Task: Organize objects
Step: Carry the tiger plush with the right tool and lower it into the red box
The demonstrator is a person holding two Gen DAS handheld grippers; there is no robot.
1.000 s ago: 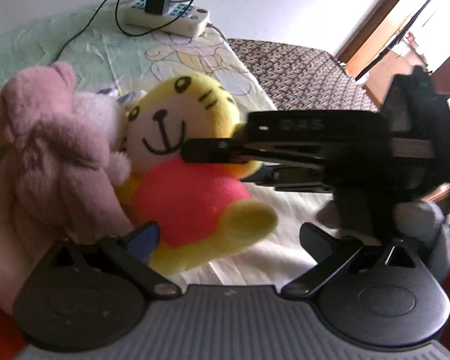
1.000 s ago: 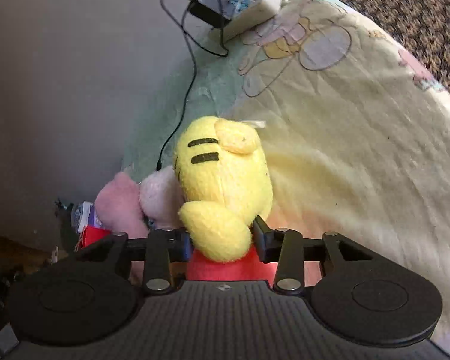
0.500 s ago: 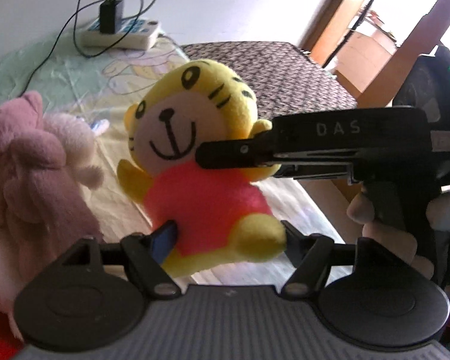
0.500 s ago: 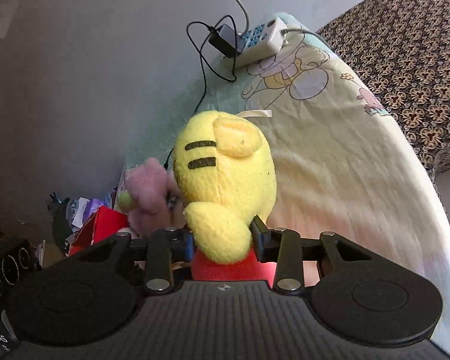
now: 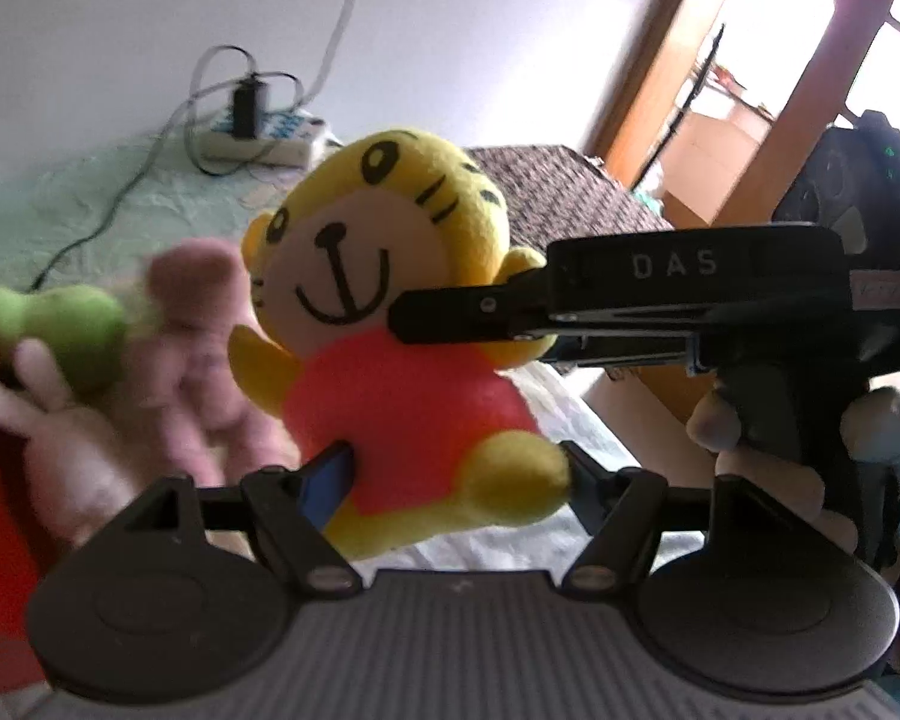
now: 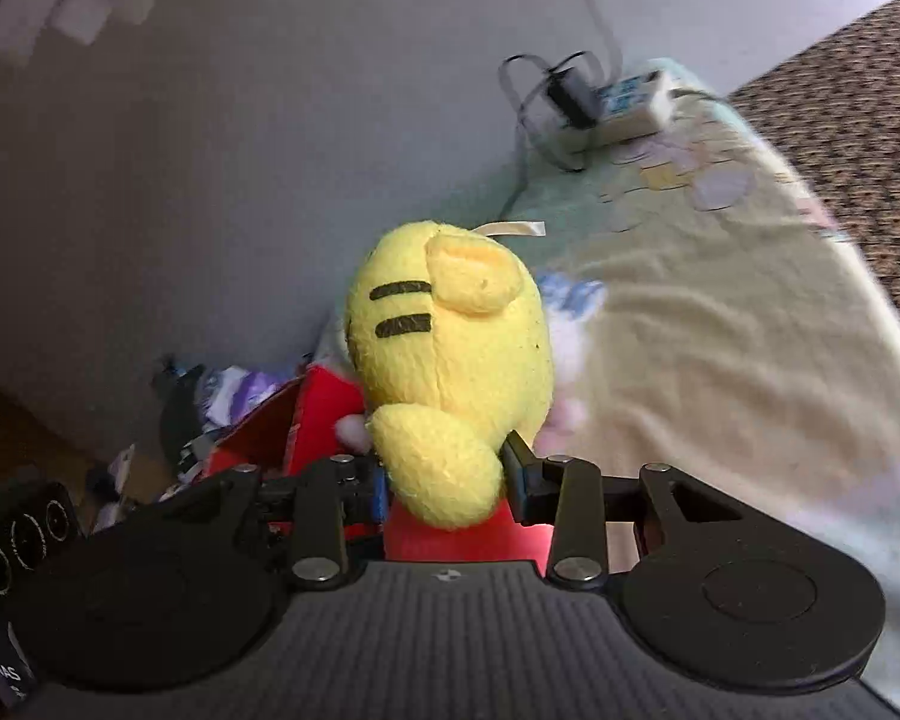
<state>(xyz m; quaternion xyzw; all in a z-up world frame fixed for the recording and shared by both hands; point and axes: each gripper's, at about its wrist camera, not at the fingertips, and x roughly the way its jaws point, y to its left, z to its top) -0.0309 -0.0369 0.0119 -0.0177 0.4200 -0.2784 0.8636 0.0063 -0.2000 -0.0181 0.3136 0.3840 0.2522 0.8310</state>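
Note:
A yellow tiger plush in a red shirt point(image 5: 384, 312) hangs in the air above the bed. My right gripper point(image 6: 444, 480) is shut on it at the arm and side, and it fills the middle of the right wrist view point(image 6: 450, 360). In the left wrist view the right gripper's fingers point(image 5: 468, 315) reach in from the right onto the plush. My left gripper point(image 5: 456, 480) has its jaws on either side of the plush's lower body and leg. A pink plush point(image 5: 192, 348) with a green part point(image 5: 60, 324) lies blurred to the left.
A white power strip point(image 5: 264, 138) with a black charger and cables lies at the far end of the pale printed bedsheet point(image 6: 720, 312). A red box point(image 6: 306, 420) and clutter sit left of the bed. A brown patterned cover point(image 5: 558, 192) lies beyond.
The yellow tiger plush has been lifted off the bed in my right gripper. My left gripper has come up with it and its jaws have closed in around the plush's lower body.

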